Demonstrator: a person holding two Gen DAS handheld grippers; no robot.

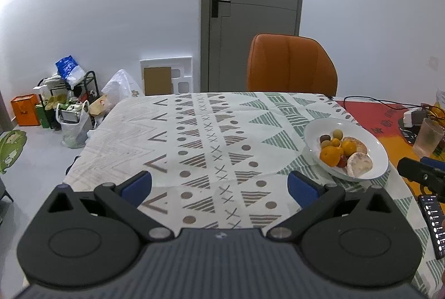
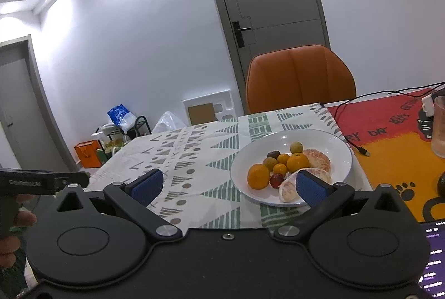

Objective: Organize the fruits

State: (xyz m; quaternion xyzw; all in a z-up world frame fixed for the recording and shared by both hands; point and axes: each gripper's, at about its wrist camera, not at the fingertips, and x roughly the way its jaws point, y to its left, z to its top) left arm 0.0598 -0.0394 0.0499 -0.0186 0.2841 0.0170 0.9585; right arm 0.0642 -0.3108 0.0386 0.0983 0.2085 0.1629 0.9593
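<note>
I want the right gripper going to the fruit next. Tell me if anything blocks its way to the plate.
Nothing visible does. The right gripper is open and empty, and only bare tablecloth lies between it and the plate of fruit. The glass and cable sit off to the right of the plate.

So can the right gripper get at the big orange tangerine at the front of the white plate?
Probably yes. The right gripper is open and empty, and the big orange tangerine sits exposed near the front rim of the white plate, with only bare patterned tablecloth between.
</note>
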